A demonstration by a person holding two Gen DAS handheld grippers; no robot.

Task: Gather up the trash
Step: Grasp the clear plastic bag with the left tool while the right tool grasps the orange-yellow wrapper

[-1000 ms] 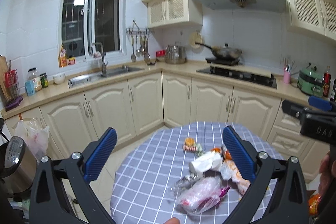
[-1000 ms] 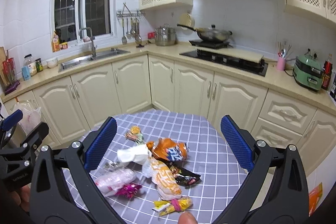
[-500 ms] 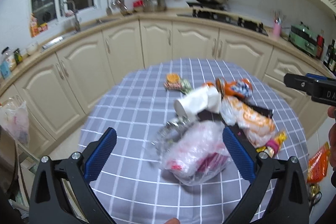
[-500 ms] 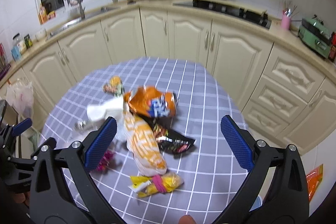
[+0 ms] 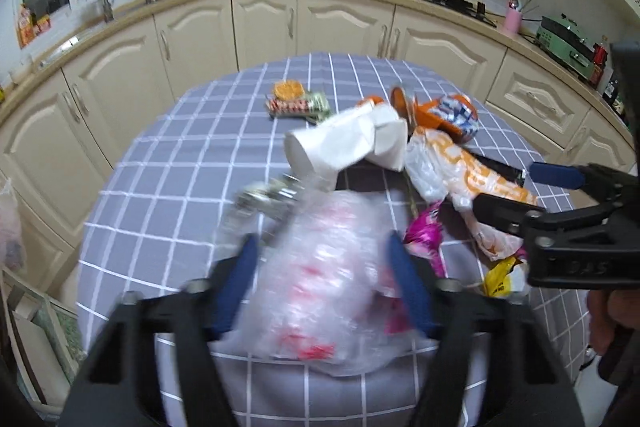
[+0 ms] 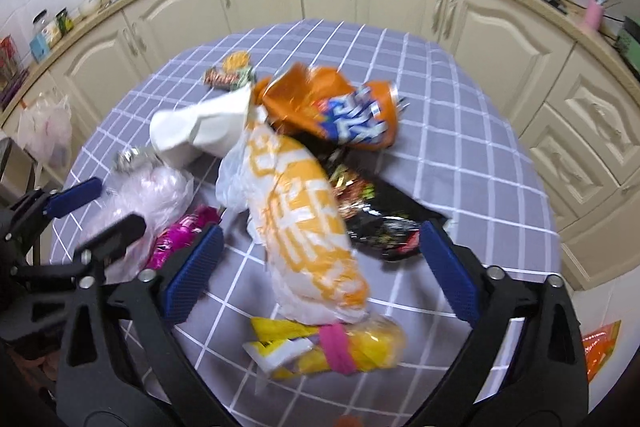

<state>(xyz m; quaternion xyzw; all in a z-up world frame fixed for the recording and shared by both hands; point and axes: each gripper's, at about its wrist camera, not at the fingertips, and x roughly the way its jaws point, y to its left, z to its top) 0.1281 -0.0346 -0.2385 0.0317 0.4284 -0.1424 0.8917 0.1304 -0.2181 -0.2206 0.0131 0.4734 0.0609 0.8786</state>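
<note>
A heap of trash lies on a round table with a grey checked cloth (image 5: 180, 147). My left gripper (image 5: 322, 267) is closing on a clear plastic bag with red print (image 5: 320, 291); its blue pads touch the bag's sides. The view is blurred. In the right wrist view that left gripper (image 6: 92, 215) flanks the same bag (image 6: 156, 195). My right gripper (image 6: 322, 267) hangs low over an orange-and-white plastic bag (image 6: 300, 219), jaws wide and closing a little, pads clear of it. A yellow wrapper with a pink band (image 6: 320, 347) lies just in front.
A white paper cup (image 6: 200, 131), an orange snack bag (image 6: 340, 111), a black wrapper (image 6: 384, 231), a magenta wrapper (image 6: 188, 231) and small wrappers (image 5: 298, 103) share the table. Cream cabinets (image 5: 260, 27) curve behind. A plastic bag (image 6: 44, 131) hangs at the left.
Both grippers have dropped and tilted down toward the table. The left jaws have narrowed around the clear bag; the right jaws have narrowed slightly over the orange-and-white bag.
</note>
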